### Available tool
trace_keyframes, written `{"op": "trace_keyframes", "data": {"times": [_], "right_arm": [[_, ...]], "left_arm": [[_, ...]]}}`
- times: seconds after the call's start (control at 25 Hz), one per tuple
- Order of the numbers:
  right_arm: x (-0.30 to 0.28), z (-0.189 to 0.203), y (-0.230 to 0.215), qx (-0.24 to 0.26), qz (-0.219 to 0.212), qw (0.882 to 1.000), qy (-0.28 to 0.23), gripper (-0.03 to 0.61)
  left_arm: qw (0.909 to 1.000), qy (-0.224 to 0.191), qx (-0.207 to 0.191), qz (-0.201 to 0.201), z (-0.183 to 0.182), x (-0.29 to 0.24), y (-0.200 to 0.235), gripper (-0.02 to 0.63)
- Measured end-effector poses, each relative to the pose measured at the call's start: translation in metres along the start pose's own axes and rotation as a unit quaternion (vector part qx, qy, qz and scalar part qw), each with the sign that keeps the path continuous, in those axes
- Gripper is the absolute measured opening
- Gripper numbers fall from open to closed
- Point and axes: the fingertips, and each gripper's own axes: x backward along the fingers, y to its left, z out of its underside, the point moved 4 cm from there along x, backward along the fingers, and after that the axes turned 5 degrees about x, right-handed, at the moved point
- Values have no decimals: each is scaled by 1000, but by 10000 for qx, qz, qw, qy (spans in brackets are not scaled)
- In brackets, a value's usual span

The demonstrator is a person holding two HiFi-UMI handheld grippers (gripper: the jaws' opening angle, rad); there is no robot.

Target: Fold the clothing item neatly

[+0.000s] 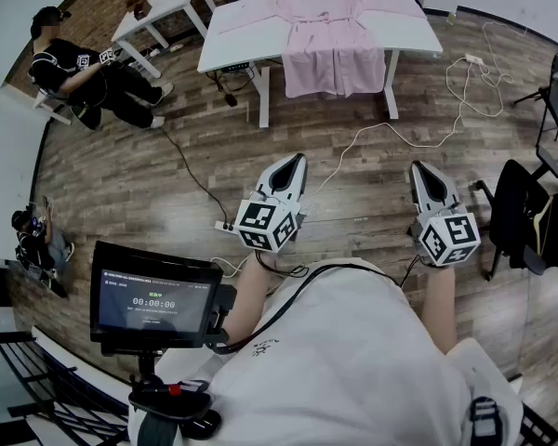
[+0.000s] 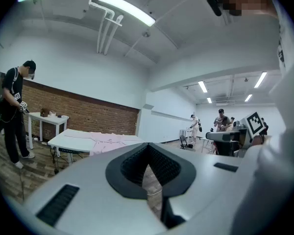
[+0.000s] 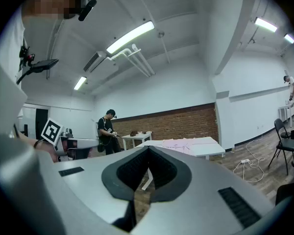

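At the far left of the head view I see a person in dark clothes point(image 1: 74, 77) seated beside a small white table point(image 1: 163, 12), and nearer to me a screen point(image 1: 153, 294) on a stand glows with light text. Next comes my left gripper point(image 1: 298, 160), held out over the wooden floor point(image 1: 167, 165). In the left gripper view point(image 2: 148, 146) its jaws are pressed together at the tips with nothing between them. Straight ahead, well apart from both grippers, the pink garment point(image 1: 325, 35) lies spread across the white tabletop point(image 1: 418, 28), sleeves out to either side and its lower part hanging over the near edge. I can pick it out in the left gripper view point(image 2: 110, 140) and the right gripper view point(image 3: 183, 144) too, flat on that same tabletop in front of the brick wall. My right gripper point(image 1: 419, 166) sits level beside the left, and in its own view point(image 3: 148, 149) the jaws are closed together on nothing. To its right, a white power strip point(image 1: 472, 60) lies on the floor with its cable trailing, and a black chair point(image 1: 516, 207) stands at the edge.
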Motion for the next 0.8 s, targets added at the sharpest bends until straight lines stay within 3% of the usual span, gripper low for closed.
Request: {"op": "trace_keyframes", "data": {"times": [0.8], "right_arm": [[-4,3,4,-180,-137,9997,-62,3]], "left_arm": [[10000,-12,-24,21,-2,-2,-2,3]]}}
